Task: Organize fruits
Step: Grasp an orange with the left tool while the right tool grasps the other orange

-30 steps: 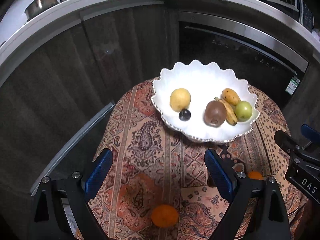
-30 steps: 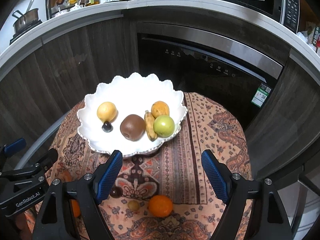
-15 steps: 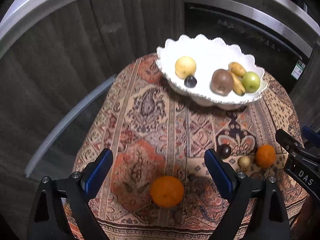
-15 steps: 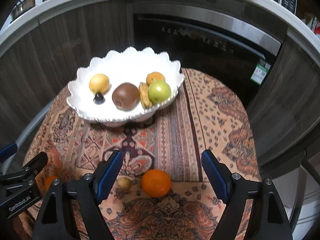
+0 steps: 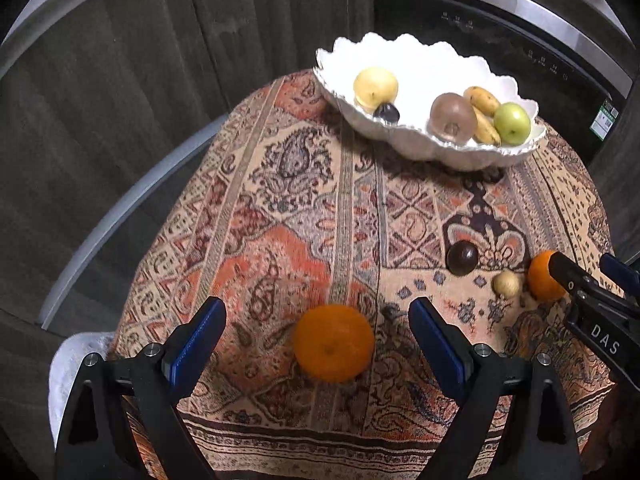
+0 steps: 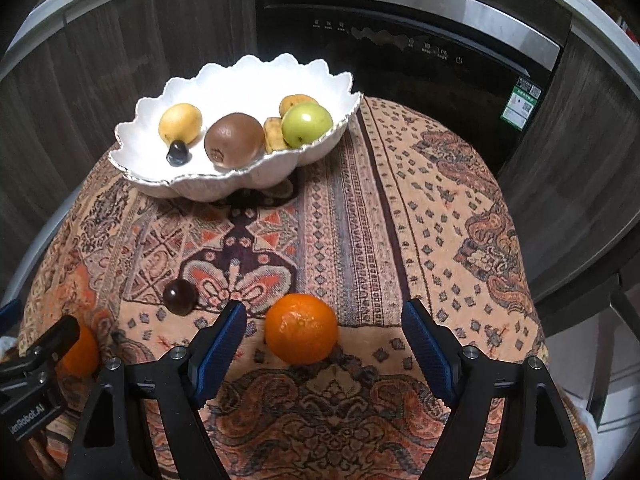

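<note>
A white scalloped bowl at the far side of the table holds a yellow fruit, a small dark fruit, a brown kiwi, small bananas and a green apple. One orange lies on the patterned cloth between the wide-apart fingers of my left gripper, which is open and touches nothing. A second orange lies between the fingers of my right gripper, also open and clear of it. Loose on the cloth are a dark round fruit and a small pale fruit.
The small round table is covered by the cloth, and its near edge is close under both grippers. Dark wooden cabinets and a built-in appliance stand behind it. The two grippers hang side by side, a short way apart.
Both grippers have come down toward the cloth. The oranges now sit higher in view and between the fingers, and the bowl has shifted toward the top. Nothing was gripped.
</note>
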A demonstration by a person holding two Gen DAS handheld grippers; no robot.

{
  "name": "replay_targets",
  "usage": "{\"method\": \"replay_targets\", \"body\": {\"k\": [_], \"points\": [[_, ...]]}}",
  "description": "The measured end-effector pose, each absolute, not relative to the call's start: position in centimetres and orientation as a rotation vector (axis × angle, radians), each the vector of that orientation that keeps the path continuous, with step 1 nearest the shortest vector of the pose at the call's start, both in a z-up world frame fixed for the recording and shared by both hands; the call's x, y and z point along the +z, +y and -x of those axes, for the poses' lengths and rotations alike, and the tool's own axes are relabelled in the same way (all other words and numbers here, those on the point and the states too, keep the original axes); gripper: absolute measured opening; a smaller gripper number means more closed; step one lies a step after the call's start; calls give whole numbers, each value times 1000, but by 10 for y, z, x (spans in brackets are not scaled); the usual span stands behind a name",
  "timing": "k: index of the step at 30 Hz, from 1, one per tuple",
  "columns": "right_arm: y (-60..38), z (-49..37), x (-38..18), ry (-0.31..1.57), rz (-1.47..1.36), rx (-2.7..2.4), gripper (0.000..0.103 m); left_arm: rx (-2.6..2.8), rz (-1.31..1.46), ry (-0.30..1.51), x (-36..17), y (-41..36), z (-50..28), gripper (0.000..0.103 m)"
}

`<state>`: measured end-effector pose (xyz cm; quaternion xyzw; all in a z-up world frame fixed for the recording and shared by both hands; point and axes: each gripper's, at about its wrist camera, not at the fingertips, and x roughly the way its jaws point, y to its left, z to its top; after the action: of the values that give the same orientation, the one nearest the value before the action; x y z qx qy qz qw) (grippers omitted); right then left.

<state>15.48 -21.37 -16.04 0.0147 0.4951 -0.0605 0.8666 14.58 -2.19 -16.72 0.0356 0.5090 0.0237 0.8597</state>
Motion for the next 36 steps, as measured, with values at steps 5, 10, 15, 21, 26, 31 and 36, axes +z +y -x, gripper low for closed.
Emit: {"method": "replay_targets", "body": {"k": [5, 10, 15, 21, 26, 31, 36], "points": [[-213, -155, -172, 1054, -28, -117, 74, 54, -64, 1093, -179, -21, -143, 93], [-213, -155, -182, 1072, -35, -102, 69, 52, -64, 1110, -187, -22, -143, 89], [-213, -157, -188, 1081, -37, -95, 68, 45, -62, 1136, -197, -23, -144, 84], [-212, -159, -196, 1091, -40, -75, 61, 36, -54, 1151, -205, -22, -145, 69], [-210, -160, -203, 1105, -56, -49, 48, 18, -48, 1148, -208, -23, -146, 58], [-209, -159, -202, 1095, -60, -44, 46, 5, -56, 1138, -207, -24, -149, 47], [-208, -159, -201, 1094, -58, -42, 45, 2, -58, 1135, -206, -25, -146, 46]]}}
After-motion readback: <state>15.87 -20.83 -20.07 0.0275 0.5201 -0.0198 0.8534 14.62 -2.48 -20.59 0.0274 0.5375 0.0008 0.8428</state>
